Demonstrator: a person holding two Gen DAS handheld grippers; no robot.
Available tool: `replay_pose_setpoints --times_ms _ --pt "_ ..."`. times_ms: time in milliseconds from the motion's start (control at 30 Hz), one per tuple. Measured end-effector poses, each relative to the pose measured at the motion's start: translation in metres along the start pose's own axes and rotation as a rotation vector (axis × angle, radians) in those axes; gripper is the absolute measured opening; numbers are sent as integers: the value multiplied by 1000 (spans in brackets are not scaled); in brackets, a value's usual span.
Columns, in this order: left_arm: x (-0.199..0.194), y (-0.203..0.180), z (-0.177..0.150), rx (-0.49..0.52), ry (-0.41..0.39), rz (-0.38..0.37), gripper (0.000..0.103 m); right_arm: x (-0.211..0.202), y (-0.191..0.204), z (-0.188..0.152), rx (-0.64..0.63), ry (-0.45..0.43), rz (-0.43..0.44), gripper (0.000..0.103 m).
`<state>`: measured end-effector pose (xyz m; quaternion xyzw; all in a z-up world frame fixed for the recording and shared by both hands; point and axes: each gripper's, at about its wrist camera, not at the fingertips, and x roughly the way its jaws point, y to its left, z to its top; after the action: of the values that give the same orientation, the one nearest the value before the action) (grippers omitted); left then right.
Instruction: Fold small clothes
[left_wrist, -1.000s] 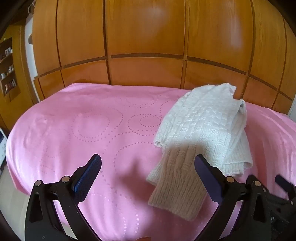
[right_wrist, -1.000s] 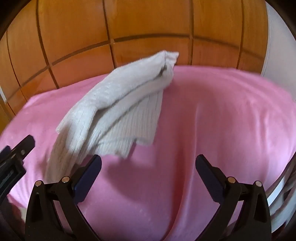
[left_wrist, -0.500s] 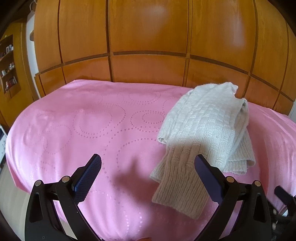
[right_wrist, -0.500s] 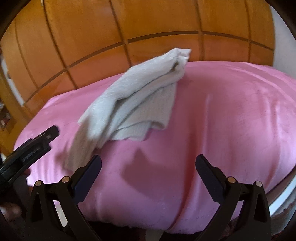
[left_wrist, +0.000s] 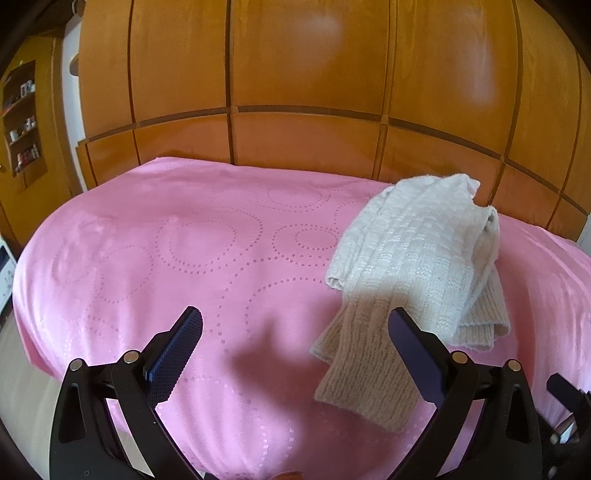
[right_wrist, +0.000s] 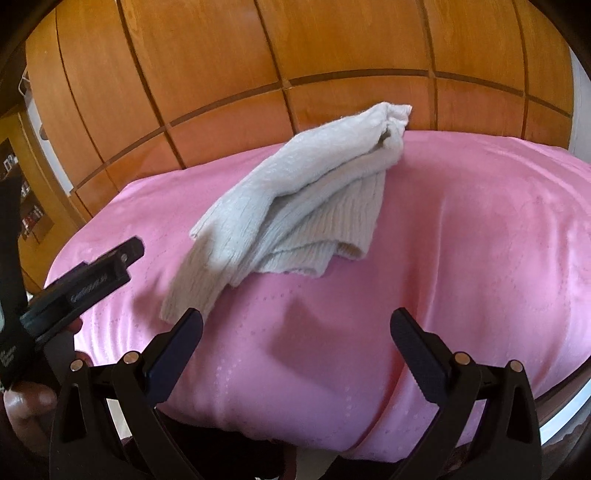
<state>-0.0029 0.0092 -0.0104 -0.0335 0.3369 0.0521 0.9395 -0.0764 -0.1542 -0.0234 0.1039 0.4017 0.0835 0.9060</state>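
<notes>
A cream knitted garment (left_wrist: 413, 266) lies bunched and partly folded on a pink bedspread (left_wrist: 192, 258), toward the bed's right side in the left wrist view. From the right wrist the same garment (right_wrist: 295, 199) sits left of centre, a ribbed end trailing toward the near edge. My left gripper (left_wrist: 295, 339) hovers open above the near edge, its right finger in front of the ribbed end. My right gripper (right_wrist: 295, 339) is open too, holding nothing, short of the garment. The left gripper's finger (right_wrist: 92, 273) shows at the left of the right wrist view.
A glossy wooden panelled wall (left_wrist: 295, 92) rises behind the bed. A shelf unit with small items (left_wrist: 22, 122) stands at the far left. The pink bedspread (right_wrist: 480, 240) spreads bare to the right of the garment. A hand (right_wrist: 29, 402) shows at the lower left.
Both grippers have drawn back from the bed, so the garment looks farther away and more of the bed's near edge shows. The garment has not moved. Both stay open.
</notes>
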Motion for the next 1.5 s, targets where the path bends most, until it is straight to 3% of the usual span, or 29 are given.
replay_pose_setpoints --times_ms 333,667,733,900,1167,1333,1367,1400,1500 --pt "5 4 -1 -1 16 1 100 0 -16 15 44 -31 -44 101" --pt "14 6 0 -12 34 11 100 0 -14 40 -23 -105 -42 99" --pt "16 7 1 -13 37 12 100 2 -13 43 -30 -102 -28 93" --pt "23 13 -1 -32 64 -5 100 11 -9 55 -55 -82 9 58" --pt "31 44 -2 -109 84 -6 100 46 -2 79 -20 -57 74 53" --pt "32 56 -5 -122 96 10 100 93 6 92 27 47 175 51" --pt "34 57 -6 -122 107 7 100 109 10 93 40 104 201 47" --pt "35 58 -7 -122 114 4 100 120 13 92 51 137 218 31" --pt "36 58 -7 -111 130 -7 100 119 22 99 17 125 241 7"
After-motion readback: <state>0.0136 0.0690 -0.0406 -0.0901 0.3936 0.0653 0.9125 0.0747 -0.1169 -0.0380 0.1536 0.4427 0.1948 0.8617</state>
